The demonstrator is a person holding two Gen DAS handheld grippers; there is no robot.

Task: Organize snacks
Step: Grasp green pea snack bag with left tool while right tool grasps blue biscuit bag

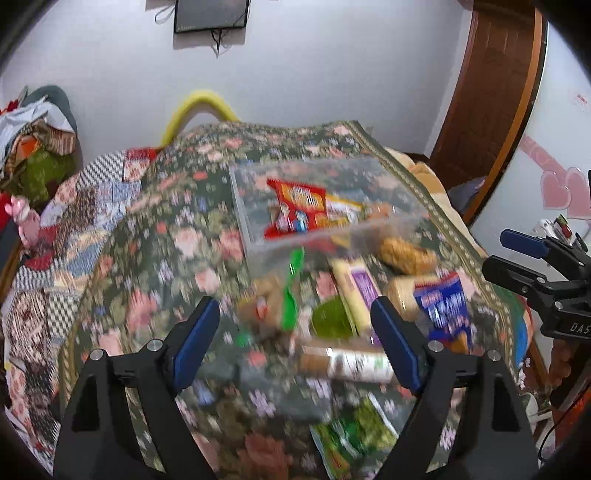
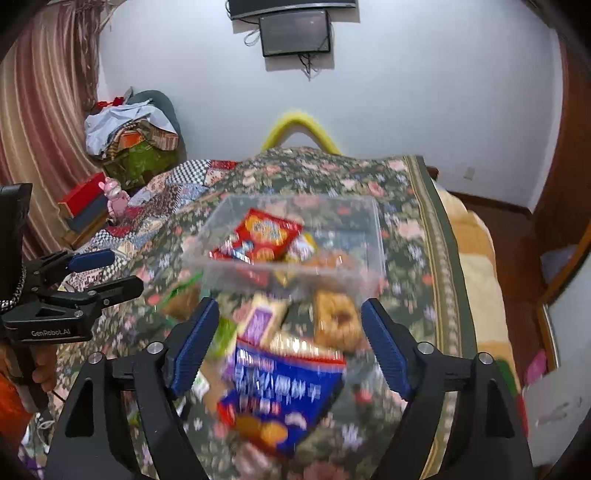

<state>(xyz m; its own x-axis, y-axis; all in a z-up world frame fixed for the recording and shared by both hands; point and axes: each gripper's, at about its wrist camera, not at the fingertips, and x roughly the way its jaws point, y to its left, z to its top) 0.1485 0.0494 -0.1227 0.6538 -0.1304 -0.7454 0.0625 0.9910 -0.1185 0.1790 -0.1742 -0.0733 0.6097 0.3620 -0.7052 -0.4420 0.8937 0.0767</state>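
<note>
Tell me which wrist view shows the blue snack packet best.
The right wrist view: the blue snack packet lies large between the open fingers of the right gripper, though blurred. The left wrist view shows it smaller, off to the right, beyond the left gripper.

Ahead of me: floral cover (image 1: 155,229) on the bed, patchwork quilt (image 1: 55,236) at left w/ pink toy (image 2: 116,197); dark screen (image 2: 294,32) on white wall, brown door (image 1: 491,85) at right.

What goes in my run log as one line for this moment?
left gripper: open, empty | right gripper: open, above blue biscuit packet | clear plastic box: holds red snack packet | loose snacks on floral cloth
</note>
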